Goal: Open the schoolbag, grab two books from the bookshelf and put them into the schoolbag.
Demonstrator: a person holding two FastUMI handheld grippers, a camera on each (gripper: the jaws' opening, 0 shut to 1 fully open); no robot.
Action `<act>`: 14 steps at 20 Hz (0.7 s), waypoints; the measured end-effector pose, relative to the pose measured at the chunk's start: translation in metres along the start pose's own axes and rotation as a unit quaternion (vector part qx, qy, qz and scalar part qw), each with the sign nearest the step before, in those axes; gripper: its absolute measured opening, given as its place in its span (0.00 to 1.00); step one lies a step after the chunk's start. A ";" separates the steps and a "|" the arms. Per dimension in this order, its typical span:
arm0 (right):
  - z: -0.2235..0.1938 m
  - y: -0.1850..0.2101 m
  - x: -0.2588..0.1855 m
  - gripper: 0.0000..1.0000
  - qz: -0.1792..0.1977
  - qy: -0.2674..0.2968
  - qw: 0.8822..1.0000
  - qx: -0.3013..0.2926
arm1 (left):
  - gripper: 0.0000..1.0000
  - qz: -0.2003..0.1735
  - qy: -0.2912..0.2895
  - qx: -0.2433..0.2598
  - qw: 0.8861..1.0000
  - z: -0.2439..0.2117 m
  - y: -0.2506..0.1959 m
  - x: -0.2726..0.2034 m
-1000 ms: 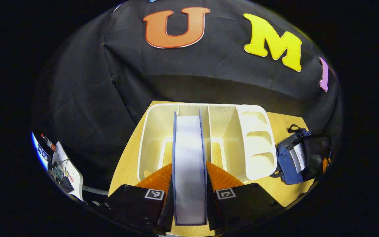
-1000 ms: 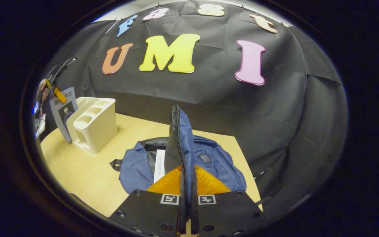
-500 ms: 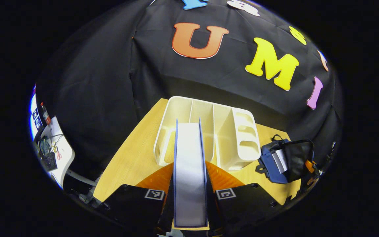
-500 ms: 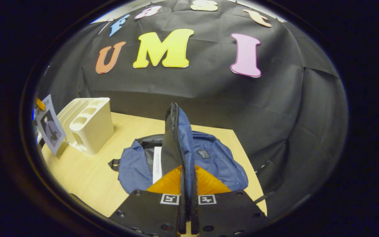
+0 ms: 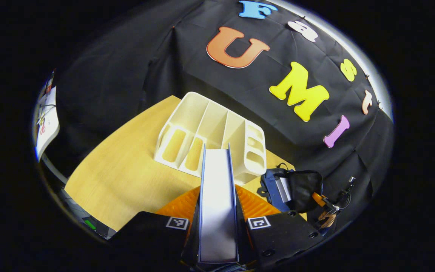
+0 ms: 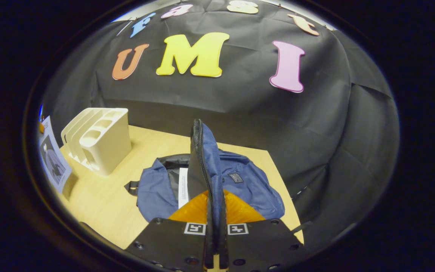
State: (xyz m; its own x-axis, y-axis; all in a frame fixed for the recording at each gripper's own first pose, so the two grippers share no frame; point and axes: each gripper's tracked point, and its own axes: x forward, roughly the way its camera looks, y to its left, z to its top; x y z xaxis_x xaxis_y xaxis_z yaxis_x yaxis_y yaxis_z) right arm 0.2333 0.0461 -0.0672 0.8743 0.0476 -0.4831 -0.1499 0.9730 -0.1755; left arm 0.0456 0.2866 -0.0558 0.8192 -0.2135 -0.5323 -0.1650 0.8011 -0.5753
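Blue covers edge the one book (image 5: 218, 211) that the left tool (image 5: 217, 223) clamps between both fingers, long axis pointing straight ahead, raised above the desk (image 5: 127, 177). Beyond it stands one cream bookshelf (image 5: 210, 138). The right tool (image 6: 214, 230) pinches the zipper flap (image 6: 199, 158) of one blue schoolbag (image 6: 247, 185), lifted upright; a second book (image 6: 182, 187) lies inside.

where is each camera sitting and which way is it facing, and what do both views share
Left gripper view: rides the left claw, above the light wooden table, looking down at the cream plastic bookshelf; its fingers clamp a blue-covered book.
Right gripper view: rides the right claw, low over the table, facing the back wall; its fingers pinch the zipper flap of the blue fabric schoolbag.
Shared: bookshelf, schoolbag, table, the held book.
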 end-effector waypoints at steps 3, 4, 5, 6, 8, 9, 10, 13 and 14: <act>0.004 0.006 0.002 0.06 0.003 0.003 1.000 -0.009 | 0.43 -0.023 0.002 -0.005 1.000 -0.009 -0.018 0.011; 0.004 0.008 0.002 0.06 0.006 0.003 1.000 -0.013 | 0.43 -0.038 0.002 -0.006 0.999 -0.012 -0.031 0.014; 0.006 0.010 0.003 0.06 0.007 0.004 1.000 -0.016 | 0.43 -0.052 0.005 -0.011 0.999 -0.016 -0.040 0.021; 0.006 0.011 0.005 0.06 0.007 0.005 1.000 -0.020 | 0.43 -0.065 0.009 -0.018 0.998 -0.020 -0.051 0.029; 0.008 0.011 0.006 0.06 0.006 0.006 1.000 -0.029 | 0.43 -0.089 0.023 -0.029 0.995 -0.034 -0.068 0.045; 0.010 0.013 0.007 0.03 0.008 0.006 0.999 -0.032 | 0.43 -0.096 0.028 -0.037 0.994 -0.040 -0.076 0.054; 0.013 0.015 0.008 0.06 0.011 0.003 0.999 -0.034 | 0.43 -0.104 0.032 -0.045 0.993 -0.045 -0.085 0.064; 0.019 0.017 0.006 0.06 0.018 -0.002 0.999 -0.041 | 0.43 -0.133 0.042 -0.072 0.988 -0.056 -0.116 0.089; 0.021 0.016 0.006 0.03 0.019 -0.006 0.999 -0.043 | 0.43 -0.143 0.043 -0.080 0.985 -0.057 -0.128 0.096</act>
State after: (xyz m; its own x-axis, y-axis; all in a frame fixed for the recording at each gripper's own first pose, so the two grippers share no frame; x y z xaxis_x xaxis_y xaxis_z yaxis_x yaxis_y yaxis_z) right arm 0.2455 0.0670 -0.0544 0.8727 0.0880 -0.4802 -0.2223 0.9473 -0.2305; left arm 0.1143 0.1313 -0.0686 0.7957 -0.4710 -0.3807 -0.0237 0.6039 -0.7967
